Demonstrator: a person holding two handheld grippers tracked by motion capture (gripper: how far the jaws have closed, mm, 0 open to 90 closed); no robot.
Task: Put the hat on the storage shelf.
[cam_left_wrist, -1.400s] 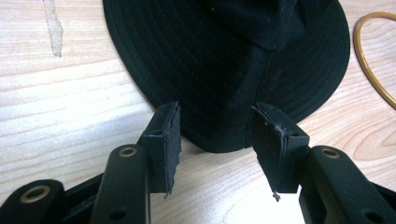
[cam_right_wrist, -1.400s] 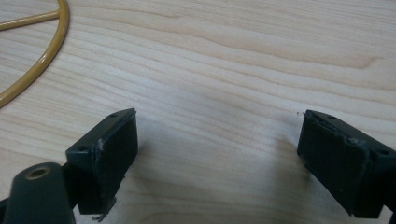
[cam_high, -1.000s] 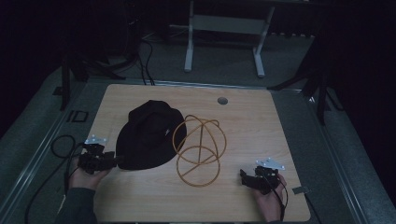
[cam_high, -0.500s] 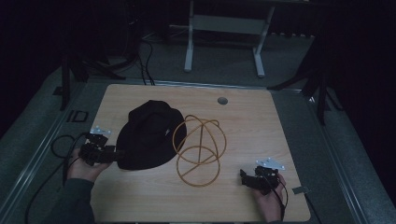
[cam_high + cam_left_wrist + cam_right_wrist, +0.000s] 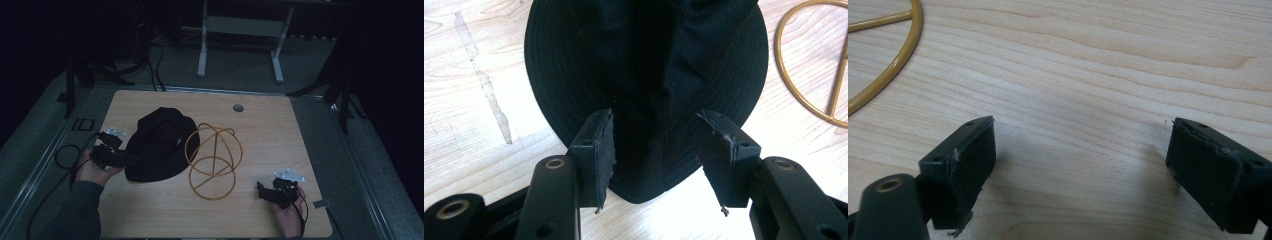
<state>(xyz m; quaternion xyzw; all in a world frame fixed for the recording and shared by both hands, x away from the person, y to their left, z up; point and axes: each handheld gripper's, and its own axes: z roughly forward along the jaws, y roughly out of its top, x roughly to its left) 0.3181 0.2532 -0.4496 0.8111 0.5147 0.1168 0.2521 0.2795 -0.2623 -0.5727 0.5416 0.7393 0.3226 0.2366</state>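
A black brimmed hat (image 5: pixel 160 142) lies flat on the wooden table (image 5: pixel 280 140), left of centre. A gold wire stand (image 5: pixel 215 162) of rings and hoops sits right beside it, touching its brim. My left gripper (image 5: pixel 130 160) is at the hat's left edge. In the left gripper view it (image 5: pixel 656 120) stands open, and the near brim of the hat (image 5: pixel 644 60) lies between and under the jaws without the pads pressing on it. My right gripper (image 5: pixel 260 191) rests at the table's front right. It (image 5: pixel 1082 125) is open over bare wood, with the gold ring (image 5: pixel 893 65) off to its upper left.
A small grey round cap (image 5: pixel 238 107) sits in the table's far middle. A black cable (image 5: pixel 62 155) loops off the table's left edge. A white desk frame (image 5: pixel 240 27) stands on the floor beyond the table. A pale scuff (image 5: pixel 489 95) marks the wood left of the hat.
My left gripper has risen and moved away from the table's front left, up to the hat's brim. The hat, the wire stand and my right gripper have stayed put.
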